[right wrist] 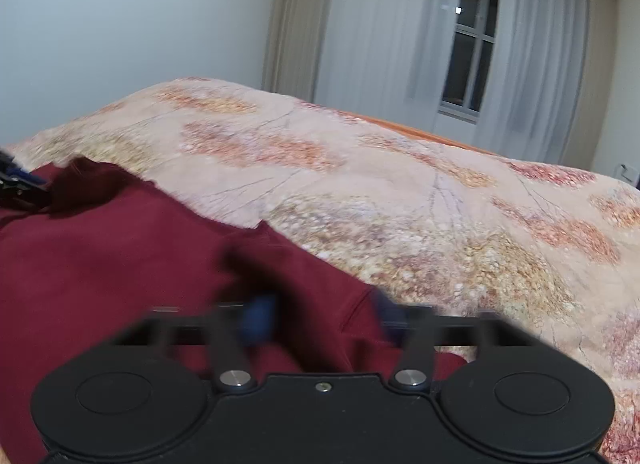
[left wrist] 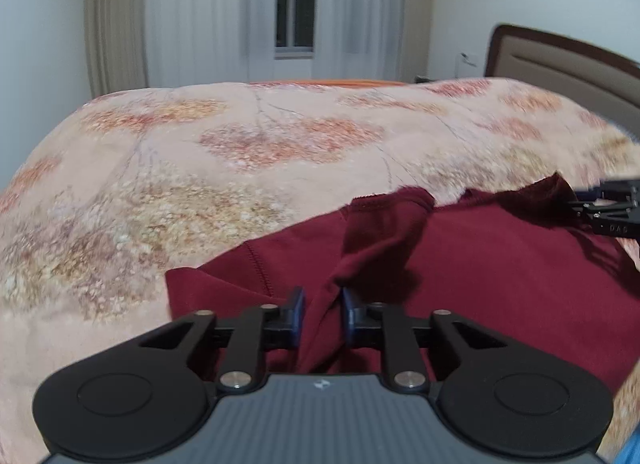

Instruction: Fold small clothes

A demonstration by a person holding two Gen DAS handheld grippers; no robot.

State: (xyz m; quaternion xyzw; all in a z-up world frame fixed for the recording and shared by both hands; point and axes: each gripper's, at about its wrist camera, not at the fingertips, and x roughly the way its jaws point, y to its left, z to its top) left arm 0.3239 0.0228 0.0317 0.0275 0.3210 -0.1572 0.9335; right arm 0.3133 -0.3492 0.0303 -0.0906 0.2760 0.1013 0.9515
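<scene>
Both hand-held grippers are clenched on cloth: the left hand-held gripper (left wrist: 322, 314) pinches a raised fold of the dark red garment (left wrist: 500, 264), and the right hand-held gripper (right wrist: 320, 318), blurred in its own view, appears in the left wrist view pinching the opposite corner. The garment lies on the bed (left wrist: 200, 168), toward its near edge, on the flowered bedspread. Behind stand curtains (left wrist: 200, 12) and a window (left wrist: 295, 4), with a headboard (left wrist: 560, 60) to one side. Each pinch looks shallow, so, in my judgement, uneven pulling could slip a corner free or skew the fold.
</scene>
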